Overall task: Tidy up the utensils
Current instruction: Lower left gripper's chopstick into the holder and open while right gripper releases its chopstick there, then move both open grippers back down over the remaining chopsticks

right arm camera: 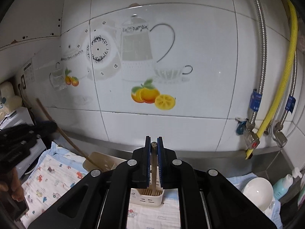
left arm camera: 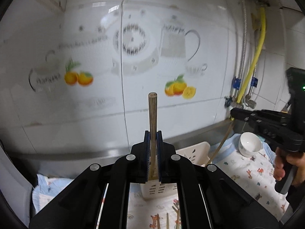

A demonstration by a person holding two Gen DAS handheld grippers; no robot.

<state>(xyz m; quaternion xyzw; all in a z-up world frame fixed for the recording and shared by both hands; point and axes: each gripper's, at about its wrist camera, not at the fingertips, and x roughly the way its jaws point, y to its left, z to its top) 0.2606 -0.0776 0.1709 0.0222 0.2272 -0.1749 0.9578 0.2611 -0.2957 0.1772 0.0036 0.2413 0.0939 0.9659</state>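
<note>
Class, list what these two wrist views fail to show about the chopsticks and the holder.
- Left wrist view: the left gripper hides its chopstick's lower end; motion blurs the wall tiles.
- Right wrist view: the right gripper covers most of the utensil holder; its contents stay unclear.

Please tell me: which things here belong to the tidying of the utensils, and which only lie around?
Belong to the job:
- chopstick in left gripper
- chopstick in right gripper
- white holder
- loose chopsticks on the cloth

Just lying about:
- white bowl
- bottle
- yellow hose
</note>
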